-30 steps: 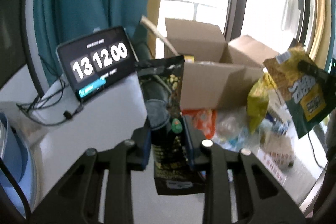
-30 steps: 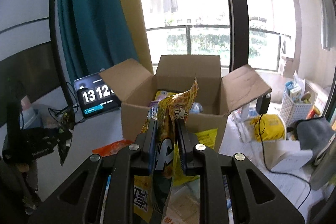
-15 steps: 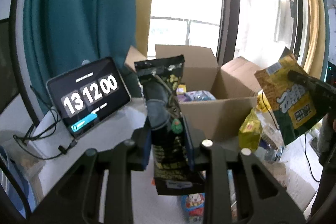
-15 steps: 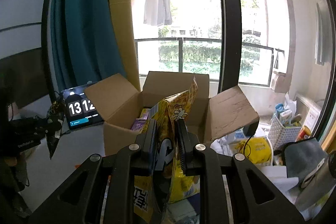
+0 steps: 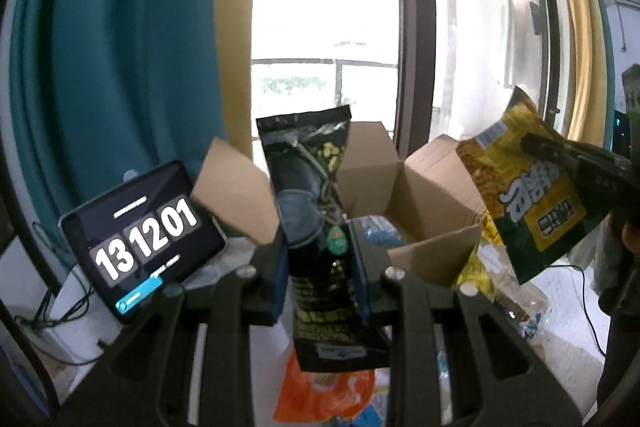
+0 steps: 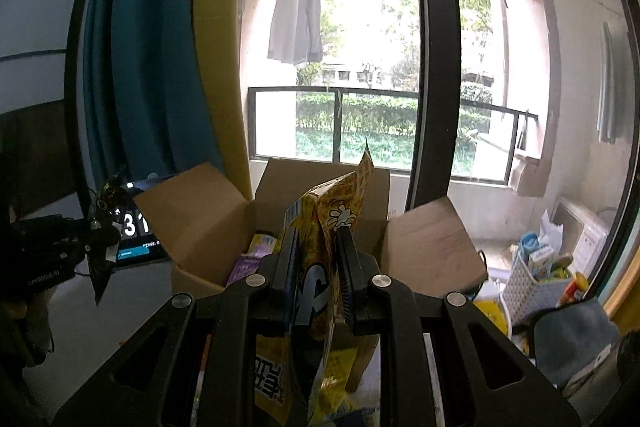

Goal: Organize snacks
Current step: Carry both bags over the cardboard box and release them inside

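In my left wrist view, the left gripper [image 5: 320,267] is clamped on a black snack bag [image 5: 316,219], which stands upright at the centre of the frame with its lower end hanging below the fingers. Behind it sits the open cardboard box [image 5: 416,187], flaps spread, with packets visible inside. At the right of that frame I see the right gripper [image 5: 576,163] pinching a yellow and green snack bag [image 5: 528,195] in the air, level with the box's right flap.

My right wrist view shows the same yellow and green snack bag [image 6: 324,251] squeezed flat between the right gripper's fingers [image 6: 348,267], its crimped top pointing up in front of the box [image 6: 208,219]. At the left edge, the left gripper [image 6: 52,251] holds the black bag [image 6: 102,239], seen edge-on and dark, so I can't read its label there.

A tablet [image 5: 140,235] showing clock digits leans at the lower left. An orange packet [image 5: 320,391], I think, lies on the table at the bottom.
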The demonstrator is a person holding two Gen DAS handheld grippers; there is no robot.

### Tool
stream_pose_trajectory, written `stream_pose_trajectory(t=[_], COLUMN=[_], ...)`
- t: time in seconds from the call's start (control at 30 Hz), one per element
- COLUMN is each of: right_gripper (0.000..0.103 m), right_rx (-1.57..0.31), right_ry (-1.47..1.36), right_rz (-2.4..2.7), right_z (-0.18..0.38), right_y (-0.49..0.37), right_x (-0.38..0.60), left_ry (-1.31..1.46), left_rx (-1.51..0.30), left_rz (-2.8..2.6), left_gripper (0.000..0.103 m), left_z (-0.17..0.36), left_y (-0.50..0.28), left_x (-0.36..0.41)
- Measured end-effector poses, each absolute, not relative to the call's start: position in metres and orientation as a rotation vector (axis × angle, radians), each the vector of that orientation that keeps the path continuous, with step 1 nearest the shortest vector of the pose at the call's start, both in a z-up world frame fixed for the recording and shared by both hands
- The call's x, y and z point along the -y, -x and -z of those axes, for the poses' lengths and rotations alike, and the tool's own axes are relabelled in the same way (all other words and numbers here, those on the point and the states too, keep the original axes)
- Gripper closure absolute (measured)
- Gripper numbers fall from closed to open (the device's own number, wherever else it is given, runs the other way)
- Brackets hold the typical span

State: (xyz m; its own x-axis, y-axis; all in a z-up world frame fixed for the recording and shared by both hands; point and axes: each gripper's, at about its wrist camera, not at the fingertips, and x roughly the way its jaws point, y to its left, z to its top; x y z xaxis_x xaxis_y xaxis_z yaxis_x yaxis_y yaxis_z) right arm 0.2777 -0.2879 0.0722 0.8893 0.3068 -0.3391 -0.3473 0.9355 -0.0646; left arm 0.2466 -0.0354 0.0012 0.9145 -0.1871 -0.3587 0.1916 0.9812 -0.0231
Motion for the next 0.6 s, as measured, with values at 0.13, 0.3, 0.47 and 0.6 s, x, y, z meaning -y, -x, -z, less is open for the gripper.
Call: stream_pose_trajectory(t=[0.13,0.3,0.47,0.6], right_gripper=[0.083,0.083,0.083,0.083], right_rx=[-0.314,-0.313,-0.308,-0.306], right_ry=[0.13,0.11,0.107,0.119], right_rz=[-0.341,-0.339,-0.332,-0.327], right_z=[-0.076,-0.074,-0.078,-0.081], right_y=[-0.29,-0.312,-0.337,-0.356], right_x=[0.287,0.289,0.29,0.289], left_ry=[-0.028,-0.034,-0.05,-0.059], left_rx=[-0.347,-0.334,-0.308,-0.304], left_rz=[0.197,0.211,0.217,0.212], left_gripper=[0.075,0.075,0.075,0.075], left_z=[-0.003,-0.007,-0.007,-0.006], left_y=[-0.257,-0.281,-0.304,-0.321], left_x=[0.044,0.05,0.053,0.054])
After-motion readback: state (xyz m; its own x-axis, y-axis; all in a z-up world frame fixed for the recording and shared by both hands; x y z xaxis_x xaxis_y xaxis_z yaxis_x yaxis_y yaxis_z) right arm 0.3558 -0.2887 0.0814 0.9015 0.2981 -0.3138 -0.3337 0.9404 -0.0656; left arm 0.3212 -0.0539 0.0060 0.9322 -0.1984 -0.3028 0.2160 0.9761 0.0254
